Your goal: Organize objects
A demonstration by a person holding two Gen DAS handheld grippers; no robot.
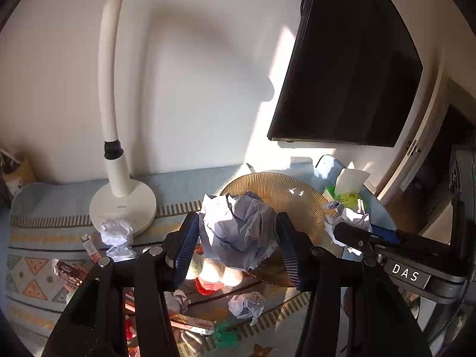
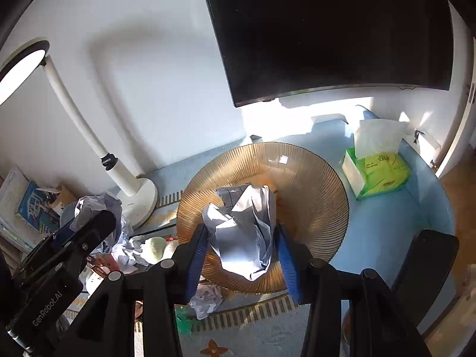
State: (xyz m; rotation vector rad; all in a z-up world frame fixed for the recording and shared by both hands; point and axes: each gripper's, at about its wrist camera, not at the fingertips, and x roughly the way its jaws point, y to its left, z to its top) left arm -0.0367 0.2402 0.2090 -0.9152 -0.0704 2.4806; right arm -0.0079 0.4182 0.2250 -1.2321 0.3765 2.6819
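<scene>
My left gripper (image 1: 236,235) is shut on a crumpled paper ball (image 1: 238,232) and holds it above the table, near the edge of the amber ribbed glass plate (image 1: 285,190). My right gripper (image 2: 241,244) is shut on another crumpled paper ball (image 2: 244,232) and holds it over the near part of the same plate (image 2: 309,184). The right gripper (image 1: 357,232) also shows in the left wrist view with its paper (image 1: 351,217). The left gripper (image 2: 89,223) shows at the left of the right wrist view with its paper (image 2: 92,205).
A white desk lamp (image 1: 123,199) stands at the back left. A green tissue box (image 2: 377,172) sits right of the plate. More paper balls (image 1: 117,233) (image 1: 247,303), wrappers (image 1: 68,270), a plush toy (image 2: 156,247) and red and green bits litter the patterned cloth. A dark monitor (image 2: 327,29) hangs behind.
</scene>
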